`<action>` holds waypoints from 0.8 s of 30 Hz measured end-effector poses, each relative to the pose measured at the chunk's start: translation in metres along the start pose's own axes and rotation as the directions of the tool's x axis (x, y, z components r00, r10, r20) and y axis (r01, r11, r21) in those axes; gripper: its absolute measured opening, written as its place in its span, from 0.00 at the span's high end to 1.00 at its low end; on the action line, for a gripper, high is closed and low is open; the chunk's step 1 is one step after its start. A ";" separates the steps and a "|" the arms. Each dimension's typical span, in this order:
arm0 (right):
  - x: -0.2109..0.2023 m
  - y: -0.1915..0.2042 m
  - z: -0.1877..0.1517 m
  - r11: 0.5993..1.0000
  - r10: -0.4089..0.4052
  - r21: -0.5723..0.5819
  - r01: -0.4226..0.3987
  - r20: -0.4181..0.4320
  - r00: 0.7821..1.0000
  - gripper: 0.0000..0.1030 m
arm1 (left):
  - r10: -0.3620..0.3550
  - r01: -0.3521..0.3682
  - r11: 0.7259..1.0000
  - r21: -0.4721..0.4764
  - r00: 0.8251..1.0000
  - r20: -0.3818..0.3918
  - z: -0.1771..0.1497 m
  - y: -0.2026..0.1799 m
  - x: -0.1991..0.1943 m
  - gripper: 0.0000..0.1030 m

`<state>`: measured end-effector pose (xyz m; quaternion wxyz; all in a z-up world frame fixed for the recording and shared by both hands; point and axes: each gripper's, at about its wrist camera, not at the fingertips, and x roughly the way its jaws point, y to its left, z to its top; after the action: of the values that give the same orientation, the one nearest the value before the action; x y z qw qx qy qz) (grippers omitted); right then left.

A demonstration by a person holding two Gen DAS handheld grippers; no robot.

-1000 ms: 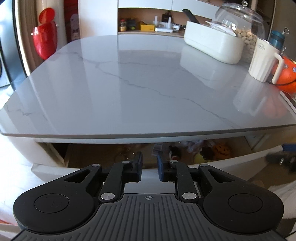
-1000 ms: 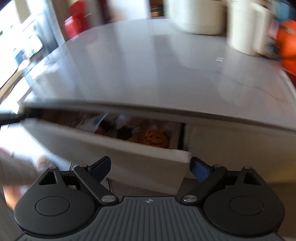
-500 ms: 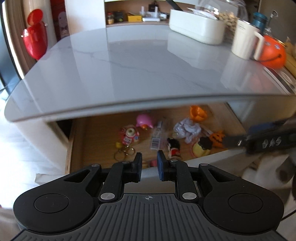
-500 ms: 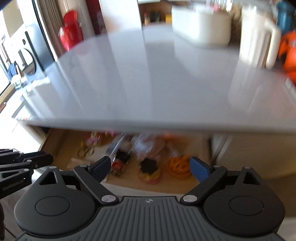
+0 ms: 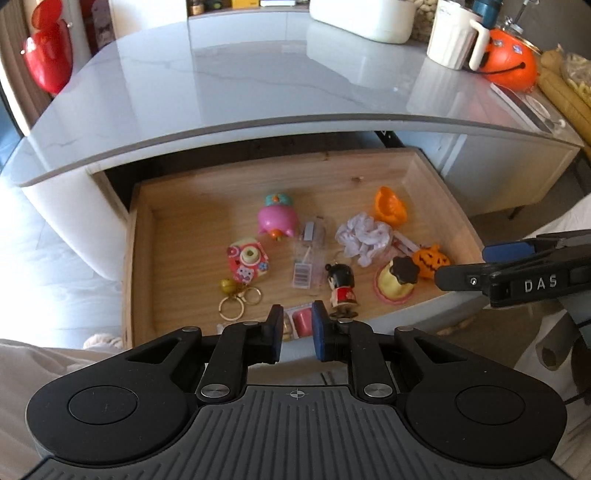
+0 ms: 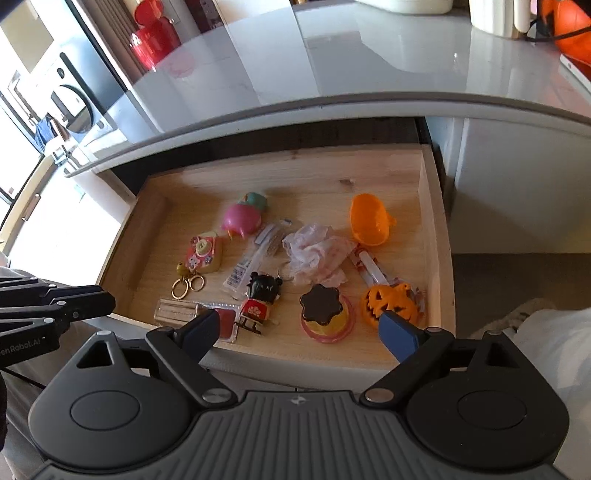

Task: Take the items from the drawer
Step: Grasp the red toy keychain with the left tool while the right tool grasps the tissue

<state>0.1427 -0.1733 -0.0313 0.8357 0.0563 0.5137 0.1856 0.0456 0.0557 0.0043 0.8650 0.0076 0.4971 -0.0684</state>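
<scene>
The wooden drawer [image 5: 129, 258] [image 6: 439, 240] stands pulled out under the grey tabletop [image 5: 258, 74]. On its floor lie several small items: a pink toy [image 5: 277, 218] [image 6: 242, 218], a camera keychain [image 5: 247, 260], a black-haired doll [image 5: 341, 284] [image 6: 260, 299], a pudding toy [image 6: 325, 314], a jack-o'-lantern [image 5: 430, 260] [image 6: 391, 302], an orange cup [image 6: 369, 219] and crumpled plastic [image 5: 364, 236]. My left gripper [image 5: 298, 328] hovers over the drawer's front edge, its fingers almost together and holding nothing. My right gripper [image 6: 299, 328] is wide open above the doll and pudding toy.
At the back right of the tabletop are a white mug [image 5: 452, 37], an orange pumpkin bucket [image 5: 509, 62] and a white box [image 5: 365, 18]. A red container [image 5: 48, 62] hangs at the far left. Pale cloth on a person's lap shows at both lower corners.
The drawer has slid from a narrow crack to fully out, and its contents now show. Both grippers have risen and look down into it; their jaws have kept the same width.
</scene>
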 end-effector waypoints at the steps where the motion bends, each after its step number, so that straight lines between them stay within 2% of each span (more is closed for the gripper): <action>1: 0.000 -0.005 -0.001 1.000 0.011 0.012 -0.011 -0.012 1.000 0.08 | 0.001 -0.001 1.000 0.006 1.000 0.001 -0.001 0.001 0.000 0.82; 6: 0.010 -0.004 0.007 1.000 0.026 0.014 -0.025 -0.042 0.999 0.07 | -0.005 0.005 1.000 0.017 1.000 -0.006 0.000 -0.001 0.008 0.85; 8: 0.016 -0.007 0.013 0.999 0.041 0.022 -0.039 -0.080 0.996 0.08 | -0.053 0.054 0.998 0.023 0.998 -0.021 0.007 0.000 0.014 0.85; 9: 0.018 -0.007 0.017 0.999 0.035 -0.002 -0.035 -0.101 0.994 0.13 | -0.093 0.093 0.995 0.025 0.995 -0.024 0.013 0.004 0.015 0.82; 10: 0.019 -0.003 0.023 0.998 0.008 -0.061 -0.014 -0.105 0.994 0.21 | -0.101 0.101 0.994 0.038 0.995 -0.005 0.020 0.007 0.015 0.80; 12: 0.018 0.006 0.035 0.978 -0.063 -0.201 0.051 -0.056 0.996 0.22 | -0.060 0.055 0.992 0.110 0.997 0.042 0.036 0.012 0.015 0.81; 14: 0.015 0.009 0.048 0.954 -0.062 -0.296 0.055 -0.014 0.998 0.22 | -0.022 0.015 0.980 0.198 0.999 0.036 0.051 0.015 0.023 0.81; 16: 0.019 0.010 0.061 0.918 -0.030 -0.396 0.028 0.002 1.000 0.22 | 0.002 0.003 0.966 0.260 1.000 -0.019 0.064 0.018 0.040 0.81; 18: 0.028 0.012 0.068 0.856 -0.003 -0.517 0.000 -0.006 1.000 0.22 | 0.019 0.008 0.958 0.288 0.996 -0.091 0.071 0.021 0.060 0.80; 20: 0.039 0.014 0.068 0.804 -0.040 -0.594 0.039 0.012 0.999 0.22 | 0.055 -0.011 0.956 0.293 0.988 -0.143 0.075 0.024 0.079 0.80; 21: 0.045 0.013 0.066 0.796 -0.048 -0.604 0.050 0.020 0.999 0.23 | 0.065 -0.011 0.958 0.286 0.981 -0.182 0.076 0.025 0.090 0.80; 24: 0.055 0.009 0.065 0.817 -0.006 -0.577 -0.025 -0.051 0.999 0.26 | 0.074 -0.010 0.973 0.230 0.960 -0.270 0.079 0.032 0.116 0.79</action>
<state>0.2196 -0.1387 -0.0452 0.7994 -0.2016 0.4541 0.3379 0.1746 0.0684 -0.0572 0.7817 0.1262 0.6017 -0.1044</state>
